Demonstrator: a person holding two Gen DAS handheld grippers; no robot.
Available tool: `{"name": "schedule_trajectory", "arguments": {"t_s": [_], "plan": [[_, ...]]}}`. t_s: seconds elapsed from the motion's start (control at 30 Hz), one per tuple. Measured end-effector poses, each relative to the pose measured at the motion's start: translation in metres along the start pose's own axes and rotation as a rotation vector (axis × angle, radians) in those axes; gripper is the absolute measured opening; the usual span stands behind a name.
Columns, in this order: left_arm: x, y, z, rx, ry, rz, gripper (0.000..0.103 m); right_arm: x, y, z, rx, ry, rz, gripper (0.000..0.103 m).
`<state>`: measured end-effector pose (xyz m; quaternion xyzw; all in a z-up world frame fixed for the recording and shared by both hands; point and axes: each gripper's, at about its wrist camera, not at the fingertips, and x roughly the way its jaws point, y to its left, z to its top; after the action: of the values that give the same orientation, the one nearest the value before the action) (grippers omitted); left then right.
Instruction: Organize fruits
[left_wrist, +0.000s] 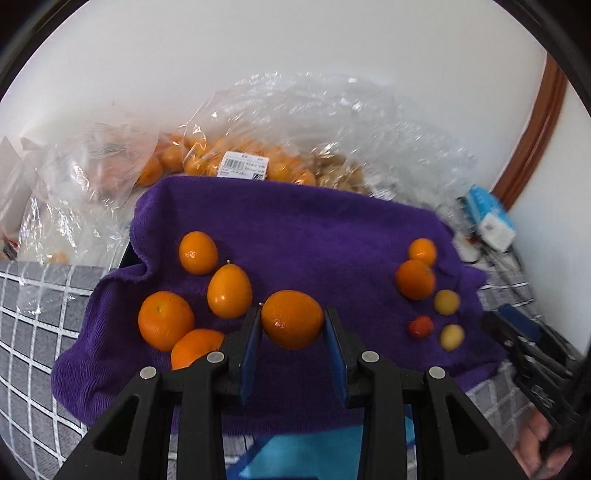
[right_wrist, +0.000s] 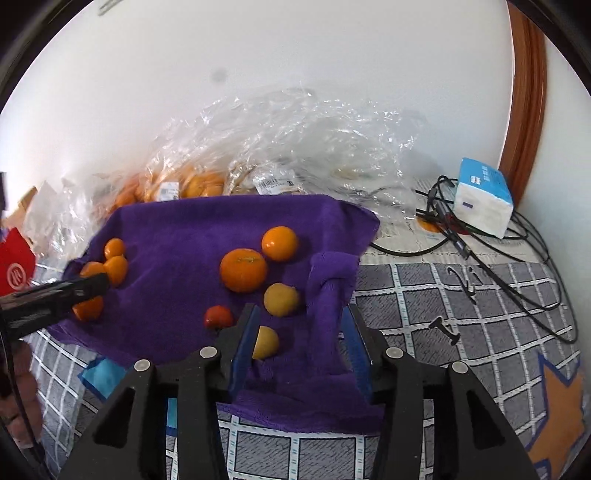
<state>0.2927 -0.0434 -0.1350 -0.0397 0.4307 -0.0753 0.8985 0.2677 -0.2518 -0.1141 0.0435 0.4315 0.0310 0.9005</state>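
**Orange between my left pads, and several ways to lose it**

My left gripper (left_wrist: 291, 323) has its two blue pads (left_wrist: 251, 343) against either side of an orange (left_wrist: 291, 319), clamped on it as far as I can judge, though I can't tell whether the fruit is lifted off the purple towel (left_wrist: 314, 229) or resting on it. The skin is smooth and round, so a thin grip could let it squirt forward and roll. Just left of my fingers sit four more oranges in a cluster (left_wrist: 199, 291); the nearest one (left_wrist: 195, 347) is almost under my left finger, and a sideways swing would knock it off the towel's near edge

My right gripper (right_wrist: 299, 332) stands open with nothing between its fingers, low over a raised fold of towel (right_wrist: 328, 280). A small yellow fruit (right_wrist: 266, 341) lies just at its left finger, with another yellow one (right_wrist: 280, 299) and a small red fruit (right_wrist: 218, 316) slightly ahead. Closing here could snag the cloth and drag the whole right-hand group

Farther ahead, beyond the towel, the crinkled plastic bags (left_wrist: 295, 122) of fruit could catch anything that rolls away
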Motion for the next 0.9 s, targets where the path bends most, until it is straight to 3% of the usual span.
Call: {"name": "schedule_trajectory", "arguments": {"t_s": [0.3, 0.4, 0.5, 0.73, 0.9], "plan": [[0.020, -0.003, -0.005, 0.025, 0.045, 0.032, 0.032, 0.006, 0.002, -0.004, -0.017, 0.014, -0.007, 0.047], [0.016, -0.003, -0.006, 0.032, 0.038, 0.043, 0.037, 0.006, 0.001, -0.004, -0.013, 0.011, 0.001, 0.047], [0.003, -0.004, -0.005, 0.038, 0.009, 0.045, 0.048, 0.005, 0.001, -0.004, 0.000, 0.008, 0.018, 0.047], [-0.055, 0.012, -0.016, 0.008, -0.072, 0.042, 0.050, -0.024, 0.022, -0.001, -0.031, -0.019, 0.031, 0.046], [-0.088, 0.019, -0.038, -0.001, -0.073, 0.024, 0.050, -0.063, 0.041, -0.007, -0.036, -0.033, 0.013, 0.047]]}}
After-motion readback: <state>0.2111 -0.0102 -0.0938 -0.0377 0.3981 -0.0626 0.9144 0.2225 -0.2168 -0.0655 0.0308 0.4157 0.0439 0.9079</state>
